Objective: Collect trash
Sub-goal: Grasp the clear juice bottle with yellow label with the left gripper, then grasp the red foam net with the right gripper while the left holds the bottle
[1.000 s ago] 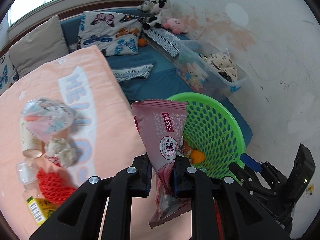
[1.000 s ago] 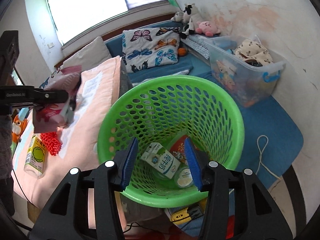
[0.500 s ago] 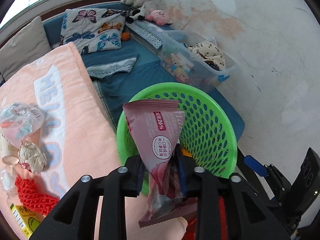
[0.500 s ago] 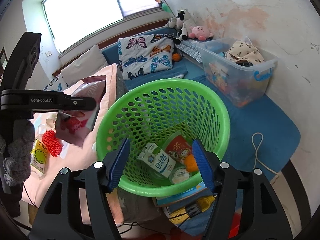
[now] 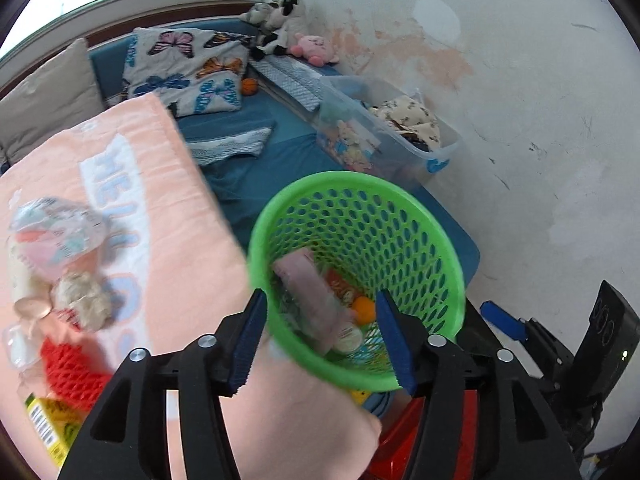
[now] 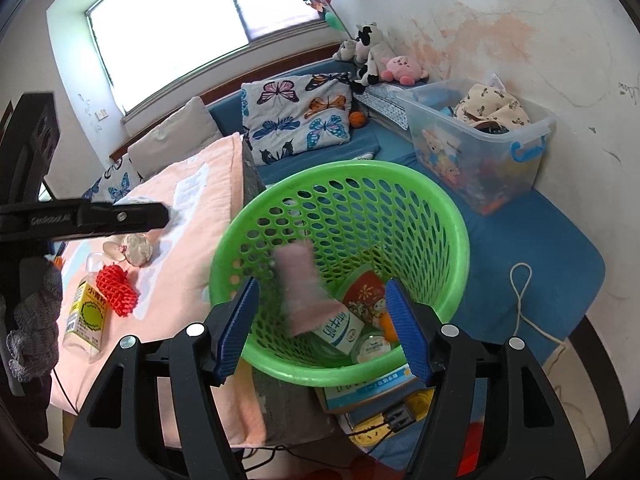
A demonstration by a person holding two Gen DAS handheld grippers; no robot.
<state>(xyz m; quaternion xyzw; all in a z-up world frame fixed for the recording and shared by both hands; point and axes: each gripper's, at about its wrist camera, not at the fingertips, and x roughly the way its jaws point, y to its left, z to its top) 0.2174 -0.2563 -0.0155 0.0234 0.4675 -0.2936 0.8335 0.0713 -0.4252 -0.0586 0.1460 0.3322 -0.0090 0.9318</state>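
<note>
The left gripper (image 5: 320, 340) is seen with its jaws opening and nothing between them; the right gripper (image 6: 320, 326) is held spread and empty over the green basket (image 6: 460, 240). A blurred pink wrapper (image 6: 302, 288) is caught inside the basket, above a milk carton (image 6: 340, 326). Only the right wrist view shows a window (image 6: 192, 28)

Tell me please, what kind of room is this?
Probably a bedroom or a child's room in a home: a bed with a butterfly pillow, plush toys by the wall, and a clear bin of toys and clothes beside the window.
</note>
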